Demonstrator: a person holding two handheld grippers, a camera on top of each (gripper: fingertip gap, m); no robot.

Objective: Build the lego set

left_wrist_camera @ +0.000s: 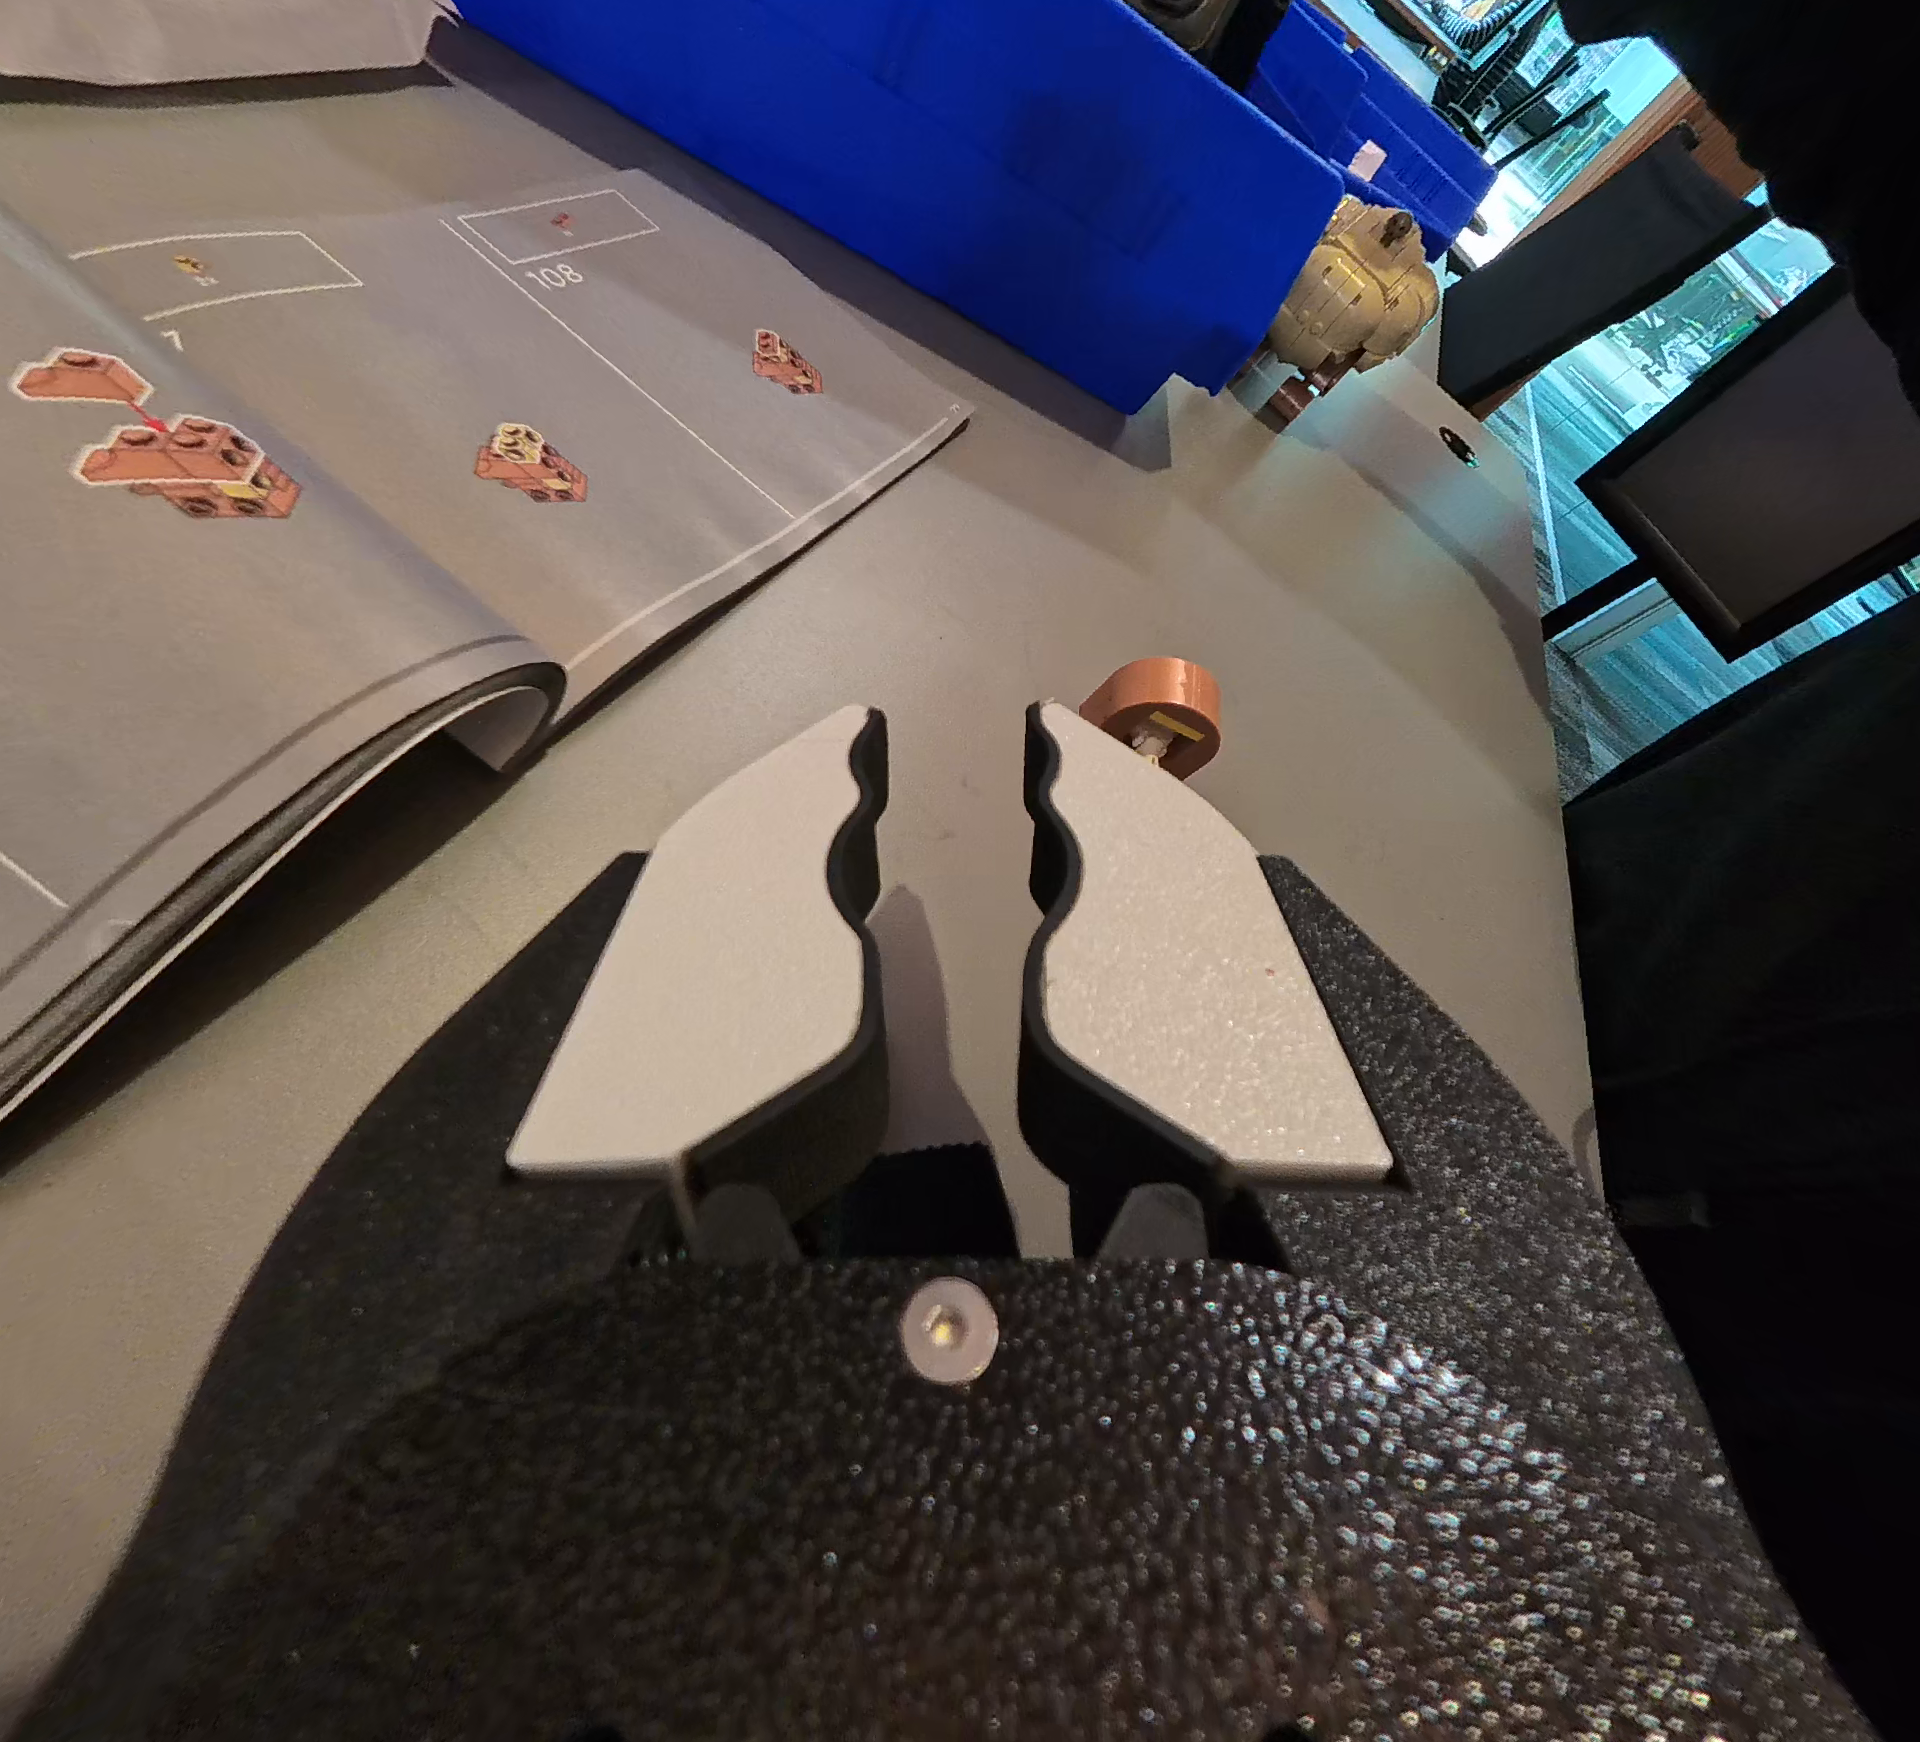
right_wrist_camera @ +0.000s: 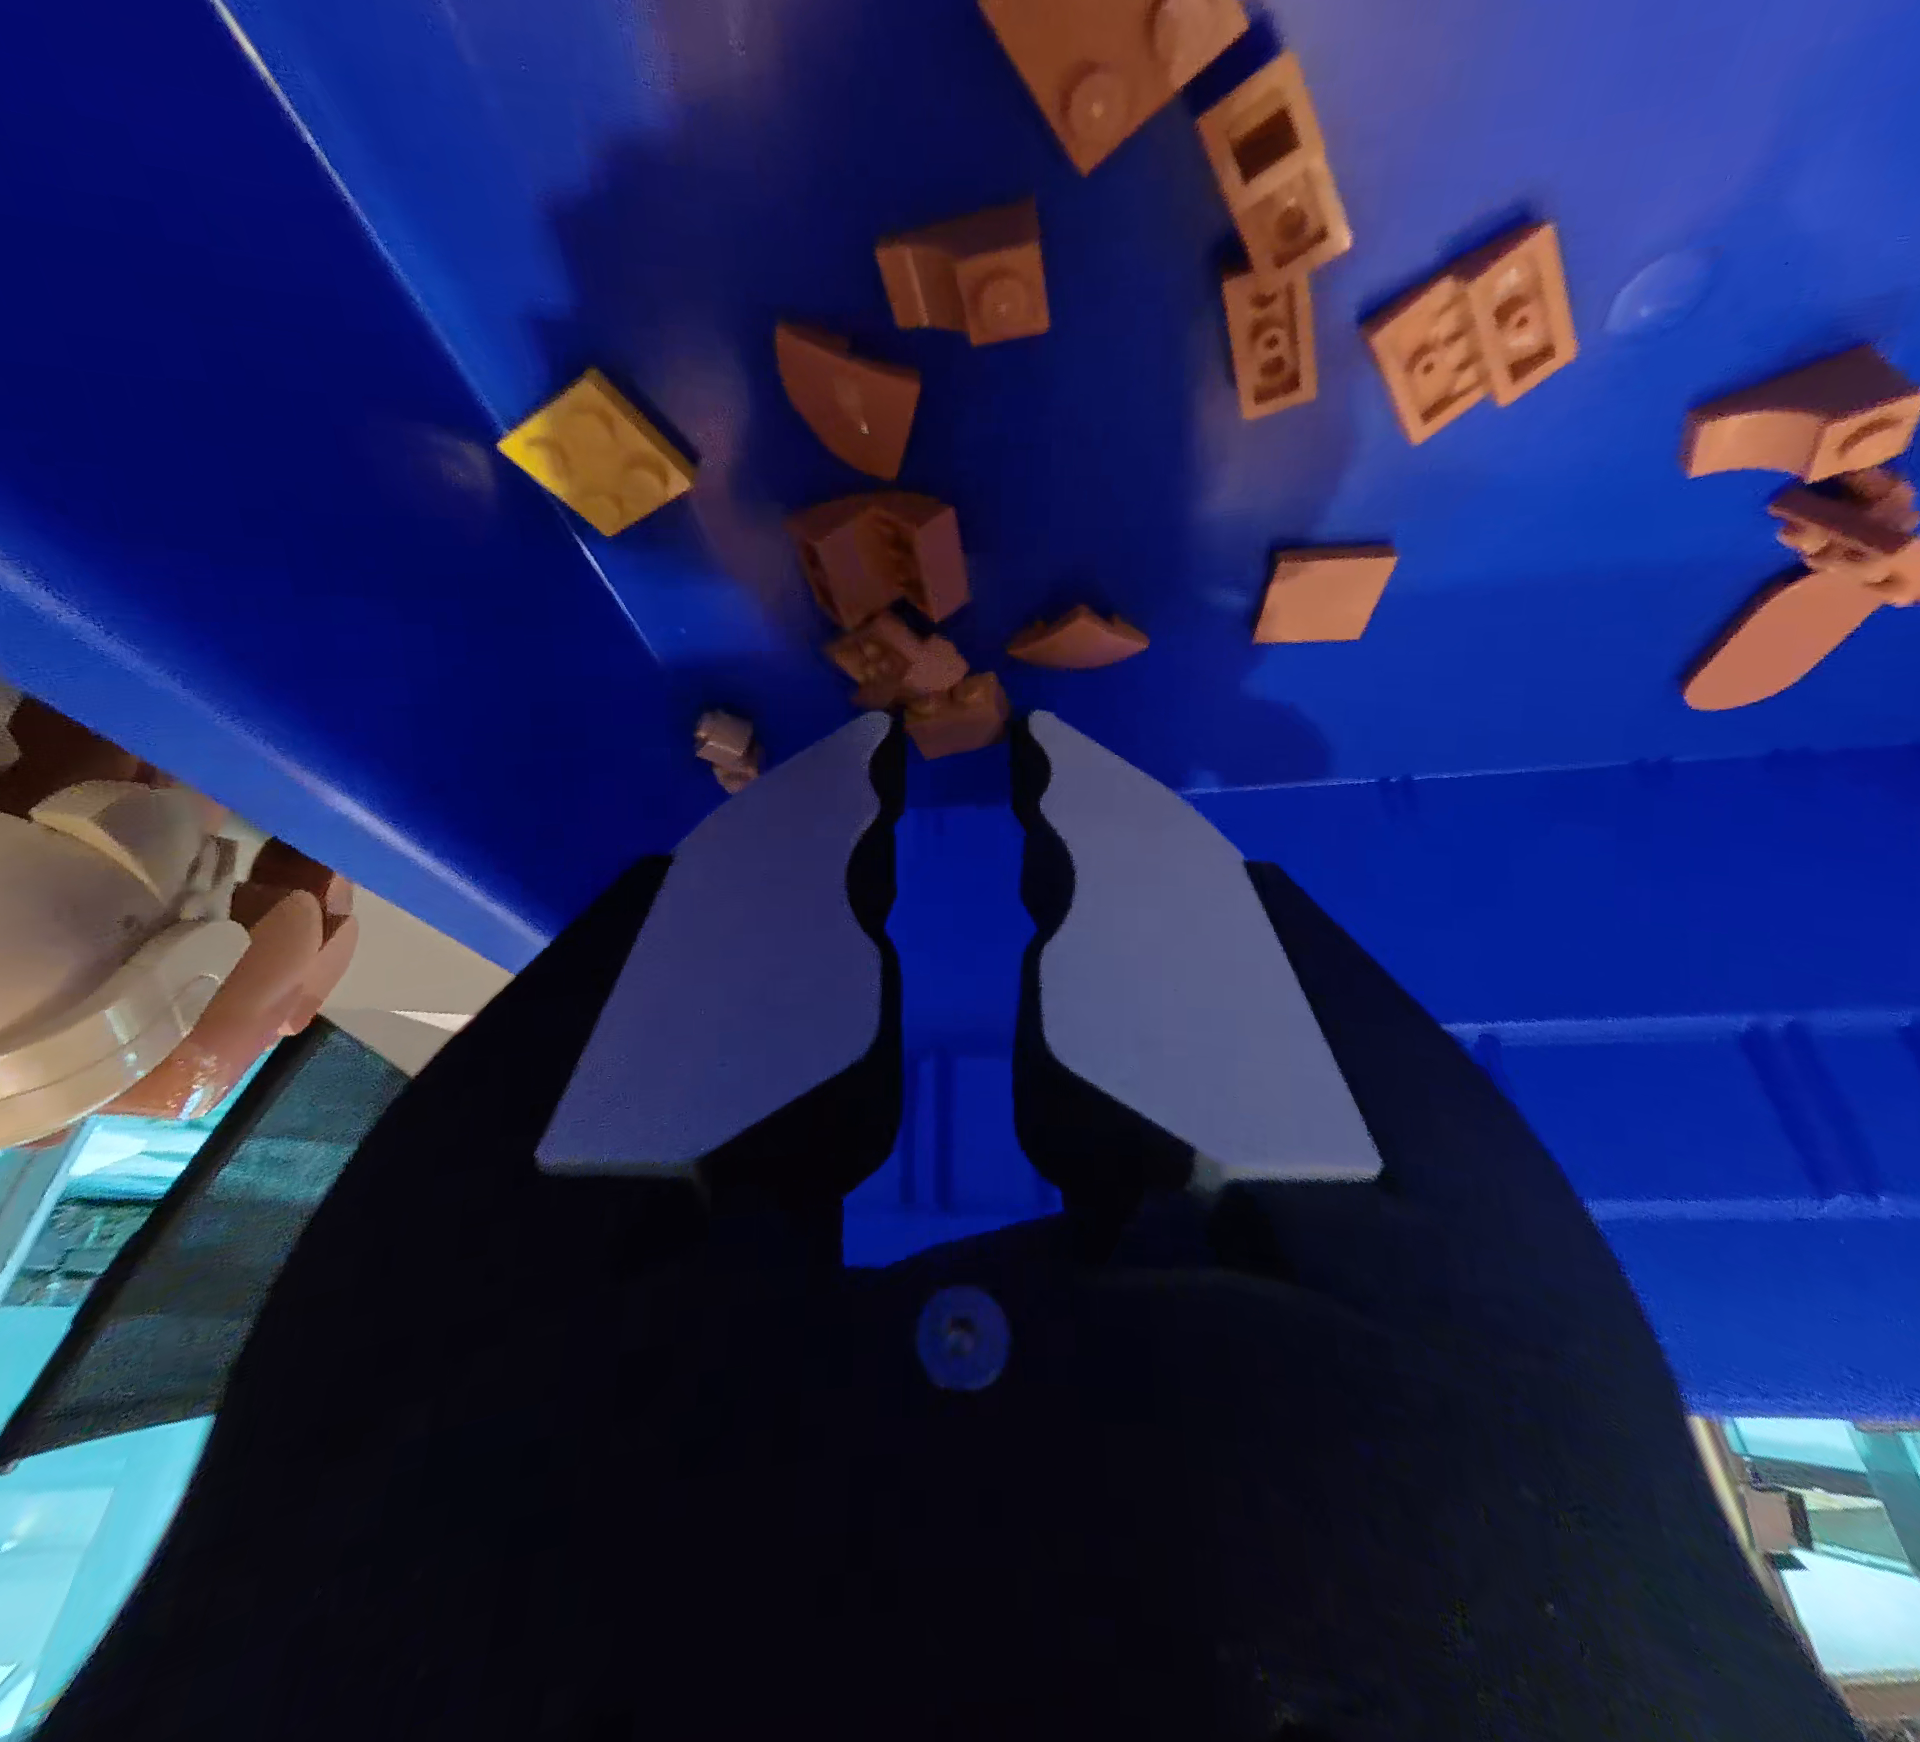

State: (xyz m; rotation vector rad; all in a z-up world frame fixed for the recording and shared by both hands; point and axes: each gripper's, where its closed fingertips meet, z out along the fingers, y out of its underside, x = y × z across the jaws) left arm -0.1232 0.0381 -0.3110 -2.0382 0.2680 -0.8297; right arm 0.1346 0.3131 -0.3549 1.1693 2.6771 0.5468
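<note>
Reaching down into a blue bin (right_wrist_camera: pixel 1558 913), the right gripper (right_wrist_camera: pixel 956 736) has its fingertips on either side of a small brown brick (right_wrist_camera: pixel 951 716); the picture is blurred there, so whether the pads press on the brick cannot be told. That brick lies at the near end of a short pile of brown bricks (right_wrist_camera: pixel 883 570) on the bin floor. Farther off are scattered tan plates (right_wrist_camera: pixel 1117 30), a curved brown piece (right_wrist_camera: pixel 847 399) and, to the left against the bin wall, a yellow plate (right_wrist_camera: pixel 597 451). The left gripper (left_wrist_camera: pixel 956 736) hangs low over the grey table (left_wrist_camera: pixel 1195 549) with its jaws apart and only bare tabletop between the fingers. Just beyond its right fingertip (left_wrist_camera: pixel 1060 736) sits a round brown piece (left_wrist_camera: pixel 1153 710), partly hidden behind that finger; contact between them cannot be told. To the left an open instruction booklet (left_wrist_camera: pixel 416 497) lies flat, and far behind it stands a row of blue bins (left_wrist_camera: pixel 831 82), with a tan and brown brick model (left_wrist_camera: pixel 1345 300) at its right end.
</note>
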